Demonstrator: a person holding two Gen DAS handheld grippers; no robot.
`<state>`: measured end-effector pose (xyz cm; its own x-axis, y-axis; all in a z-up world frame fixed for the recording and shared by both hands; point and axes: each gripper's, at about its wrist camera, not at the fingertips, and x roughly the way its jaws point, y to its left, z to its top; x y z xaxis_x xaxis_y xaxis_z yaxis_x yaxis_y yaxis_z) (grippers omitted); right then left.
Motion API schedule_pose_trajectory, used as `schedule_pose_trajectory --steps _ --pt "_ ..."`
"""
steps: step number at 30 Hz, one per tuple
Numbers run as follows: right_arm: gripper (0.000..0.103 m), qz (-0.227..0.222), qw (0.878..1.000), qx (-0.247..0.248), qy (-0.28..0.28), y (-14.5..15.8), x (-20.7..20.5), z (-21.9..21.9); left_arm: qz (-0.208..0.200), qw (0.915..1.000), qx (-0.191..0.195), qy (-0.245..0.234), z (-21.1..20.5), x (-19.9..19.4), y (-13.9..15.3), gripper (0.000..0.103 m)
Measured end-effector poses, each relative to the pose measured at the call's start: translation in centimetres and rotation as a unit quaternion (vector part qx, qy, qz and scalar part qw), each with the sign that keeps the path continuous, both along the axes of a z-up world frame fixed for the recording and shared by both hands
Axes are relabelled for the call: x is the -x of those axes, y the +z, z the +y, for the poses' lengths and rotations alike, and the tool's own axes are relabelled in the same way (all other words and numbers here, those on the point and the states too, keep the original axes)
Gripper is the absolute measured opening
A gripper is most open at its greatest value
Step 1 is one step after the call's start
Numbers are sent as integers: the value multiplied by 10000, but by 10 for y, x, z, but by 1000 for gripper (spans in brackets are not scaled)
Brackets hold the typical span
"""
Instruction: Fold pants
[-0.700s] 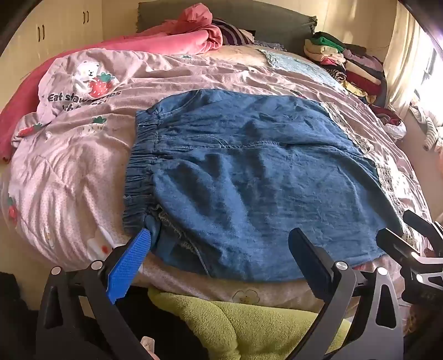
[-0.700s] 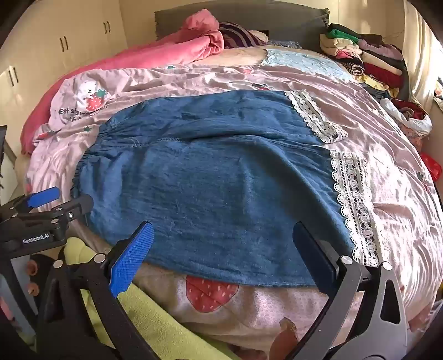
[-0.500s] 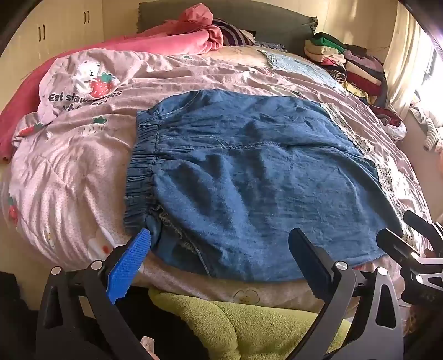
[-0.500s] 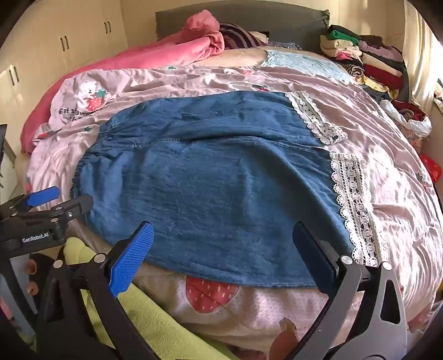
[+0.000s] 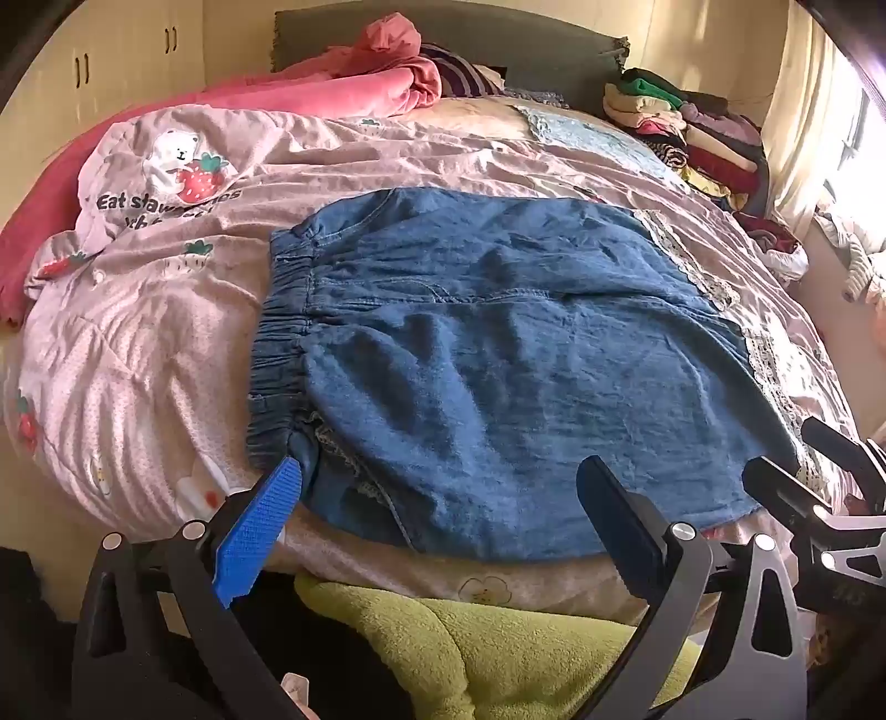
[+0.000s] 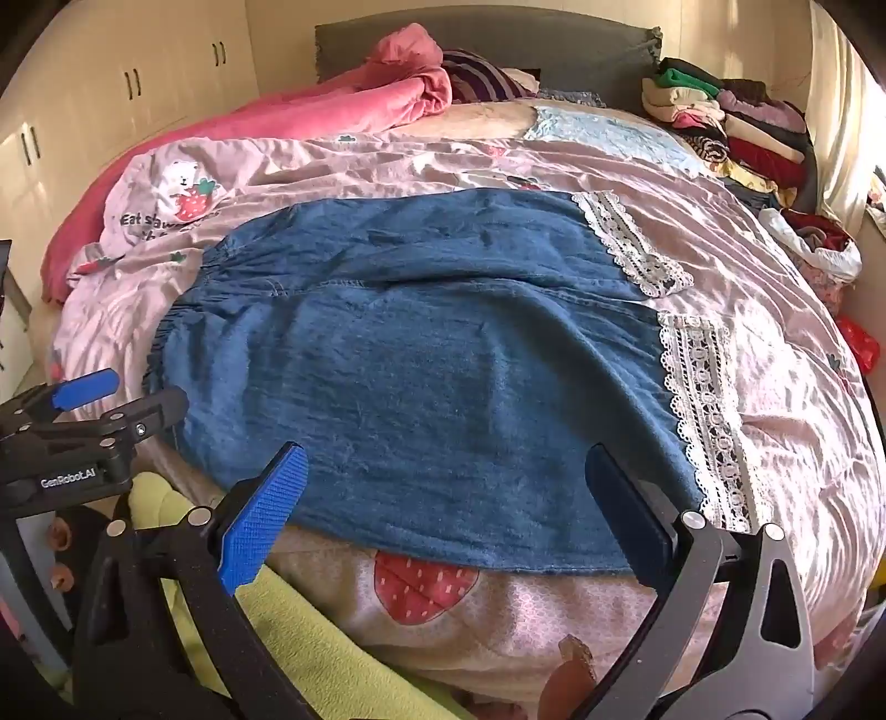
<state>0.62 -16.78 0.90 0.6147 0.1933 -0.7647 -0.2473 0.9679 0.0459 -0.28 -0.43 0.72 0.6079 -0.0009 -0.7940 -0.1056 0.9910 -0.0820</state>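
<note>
Pants [image 5: 515,365]: flat on the bed cover [image 5: 138,343], near edge free.
Left gripper [image 5: 437,515]: wide, empty.
Right gripper [image 6: 443,498]: wide, empty.

A home bedroom. A bed [image 6: 775,421] with a pink strawberry-print quilt [image 5: 138,343] and a dark headboard [image 6: 554,50] fills the room. Cream wardrobe doors [image 6: 127,83] line one wall, and folded clothes [image 6: 736,127] are stacked by a sunlit curtain [image 5: 803,111].

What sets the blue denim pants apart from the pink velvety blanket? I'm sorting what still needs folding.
The blue denim pants lie spread flat in the middle of the bed; the pink velvety blanket is bunched up by the headboard. The pants have white lace cuffs and a gathered elastic waistband; the blanket is plain, with no trim showing. The pants lie nearest the open grippers; the blanket is far behind. Both rest on the bed, untouched.
</note>
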Motion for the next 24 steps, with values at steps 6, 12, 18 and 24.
schedule_pose_trajectory --steps 6,12,18,24 --pt "95 -26 10000 -5 10 -2 -9 -2 -31 10000 -5 5 2 3 2 99" --pt "95 -46 10000 72 38 3 5 7 -30 10000 2 29 3 3 3 99" --pt "95 -61 9999 74 42 -3 0 2 -38 10000 6 26 4 4 3 99" --pt "95 -49 9999 94 51 -1 -1 3 -42 10000 -10 35 4 4 3 99"
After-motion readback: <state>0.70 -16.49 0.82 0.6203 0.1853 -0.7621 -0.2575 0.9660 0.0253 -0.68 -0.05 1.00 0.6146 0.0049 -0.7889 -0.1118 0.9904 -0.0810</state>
